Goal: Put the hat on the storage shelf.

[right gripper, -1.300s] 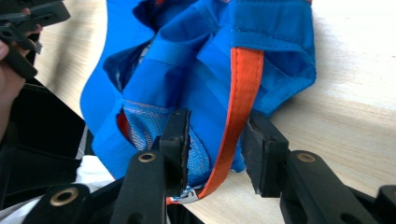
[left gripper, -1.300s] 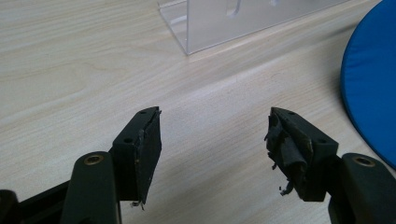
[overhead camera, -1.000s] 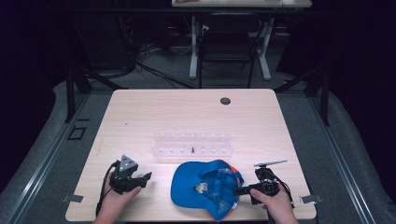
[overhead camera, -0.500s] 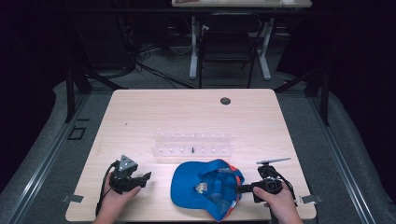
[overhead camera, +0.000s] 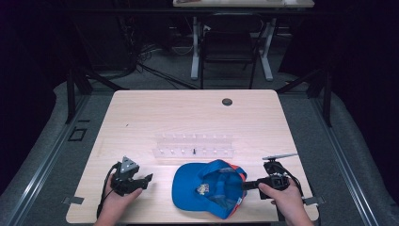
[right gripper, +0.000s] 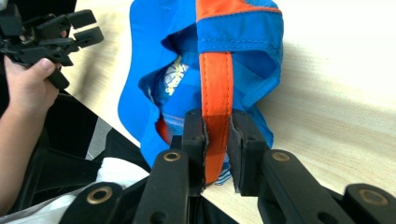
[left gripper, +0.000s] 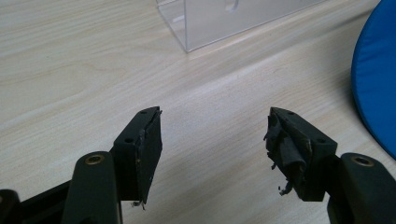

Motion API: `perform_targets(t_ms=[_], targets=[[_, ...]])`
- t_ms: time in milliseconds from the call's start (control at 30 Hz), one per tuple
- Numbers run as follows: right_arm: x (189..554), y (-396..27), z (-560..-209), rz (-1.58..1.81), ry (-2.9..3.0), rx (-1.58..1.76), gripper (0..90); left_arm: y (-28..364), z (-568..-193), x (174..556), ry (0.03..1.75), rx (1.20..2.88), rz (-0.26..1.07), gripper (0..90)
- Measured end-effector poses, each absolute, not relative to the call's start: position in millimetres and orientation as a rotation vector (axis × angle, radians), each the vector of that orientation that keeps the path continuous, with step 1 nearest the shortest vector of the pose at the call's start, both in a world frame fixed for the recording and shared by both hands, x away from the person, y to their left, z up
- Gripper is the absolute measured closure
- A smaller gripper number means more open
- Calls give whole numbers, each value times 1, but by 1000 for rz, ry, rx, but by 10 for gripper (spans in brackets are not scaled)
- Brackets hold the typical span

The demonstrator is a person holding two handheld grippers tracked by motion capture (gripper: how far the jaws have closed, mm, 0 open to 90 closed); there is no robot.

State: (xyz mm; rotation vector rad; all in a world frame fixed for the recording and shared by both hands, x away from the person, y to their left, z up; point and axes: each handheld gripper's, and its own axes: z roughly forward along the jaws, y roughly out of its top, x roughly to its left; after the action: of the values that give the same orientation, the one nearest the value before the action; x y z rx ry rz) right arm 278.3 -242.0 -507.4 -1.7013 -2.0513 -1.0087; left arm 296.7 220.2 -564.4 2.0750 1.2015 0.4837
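Directly between the jaws of the right gripper (right gripper: 217, 144), just closed, sat the orange strap (right gripper: 215, 84) of the blue cap (overhead camera: 211, 188), clamped; the left gripper (left gripper: 215, 140) stood apart, empty, beside it.

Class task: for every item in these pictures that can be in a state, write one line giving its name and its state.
Blue fabric cap with orange strap: upside down on the table, strap pinched.
Right gripper: jaws just closed, shut on the orange strap.
Left gripper: jaws open, nothing between them, over bare wood.
Clear plastic rack: lying on the table beyond the cap, untouched.
Light wooden table: level, bearing everything.
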Motion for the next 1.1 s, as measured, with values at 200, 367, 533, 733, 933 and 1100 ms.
perform_targets(t_ms=[200, 367, 533, 733, 933, 1100], targets=[[284, -243, -487, -978, -2064, -1706, 778, 220, -564, 297, 1203, 2074, 484, 360], [289, -242, -469, -938, -2122, -1721, 778, 220, -565, 297, 1204, 2073, 483, 361], [295, -239, -454, -863, -2163, -1730, 778, 221, -564, 297, 1206, 2072, 479, 361], [301, -231, -439, -796, -2195, -1777, 779, 221, -564, 297, 1205, 2075, 480, 360], [305, -228, -426, -763, -2256, -1758, 777, 222, -564, 297, 1206, 2076, 480, 360], [307, -223, -415, -759, -2301, -1754, 774, 222, -565, 298, 1211, 2072, 476, 361]])
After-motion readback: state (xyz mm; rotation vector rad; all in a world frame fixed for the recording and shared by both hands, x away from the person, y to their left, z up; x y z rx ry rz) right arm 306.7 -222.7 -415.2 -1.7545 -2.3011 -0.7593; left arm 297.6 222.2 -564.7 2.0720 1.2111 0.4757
